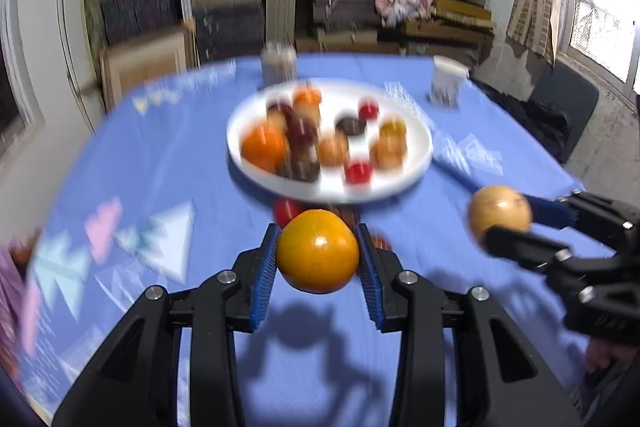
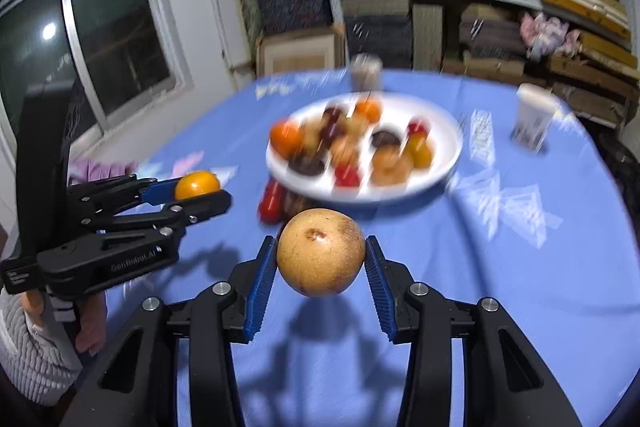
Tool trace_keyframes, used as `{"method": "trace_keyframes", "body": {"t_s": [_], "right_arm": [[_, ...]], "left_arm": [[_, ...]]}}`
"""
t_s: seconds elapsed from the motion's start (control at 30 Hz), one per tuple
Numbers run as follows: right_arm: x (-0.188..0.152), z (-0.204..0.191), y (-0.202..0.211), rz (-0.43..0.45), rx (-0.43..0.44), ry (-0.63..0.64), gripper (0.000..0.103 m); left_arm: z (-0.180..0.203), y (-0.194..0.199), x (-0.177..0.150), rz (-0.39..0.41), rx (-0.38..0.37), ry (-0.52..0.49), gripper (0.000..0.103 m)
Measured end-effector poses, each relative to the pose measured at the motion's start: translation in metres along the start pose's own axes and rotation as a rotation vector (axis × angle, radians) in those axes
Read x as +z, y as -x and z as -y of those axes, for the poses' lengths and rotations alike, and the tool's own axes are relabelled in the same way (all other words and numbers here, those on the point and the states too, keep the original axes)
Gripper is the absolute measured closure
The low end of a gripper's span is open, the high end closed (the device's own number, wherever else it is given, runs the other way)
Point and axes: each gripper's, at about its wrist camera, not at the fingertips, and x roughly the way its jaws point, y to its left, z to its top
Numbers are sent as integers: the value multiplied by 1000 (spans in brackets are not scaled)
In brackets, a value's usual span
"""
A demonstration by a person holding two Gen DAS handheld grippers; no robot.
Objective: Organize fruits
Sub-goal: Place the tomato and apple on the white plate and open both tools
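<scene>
My left gripper (image 1: 318, 251) is shut on an orange (image 1: 318, 251) and holds it above the blue tablecloth, short of the white plate (image 1: 416, 171). My right gripper (image 2: 320, 259) is shut on a tan pear-like fruit (image 2: 320, 257), also held in the air before the plate (image 2: 448, 163). Each gripper shows in the other's view: the right one with its tan fruit (image 1: 500, 213), the left one with its orange (image 2: 197, 185). The plate holds several blurred fruits: orange, tan, red and dark ones. A red fruit (image 1: 286, 210) and a dark one lie on the cloth by the plate's near rim.
A round table with a blue patterned cloth (image 1: 160, 187). A jar (image 1: 279, 63) stands behind the plate and a white cup (image 1: 446, 81) at the back right. Clear plastic bags (image 2: 516, 203) lie right of the plate. Shelves of stacked material fill the background.
</scene>
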Motion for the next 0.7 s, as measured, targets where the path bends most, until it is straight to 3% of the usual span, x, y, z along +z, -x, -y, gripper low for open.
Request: {"method": "trace_keyframes", "body": {"t_s": [0.17,0.3,0.5,0.7], "right_arm": [[66,29,11,93,-67,-18,58],[101,54,-18,112,-148,-30,58],[104,80,-92,20,-171,-34,58],[103,85,-147,-65,-150,-28,57]], "left_arm": [[3,-7,79,55,21,0,66],[13,-54,127,18,-19,35,66],[17,-154,155,-121,-36,90,66],[20,-204,158,-205,-48,93,66]]}}
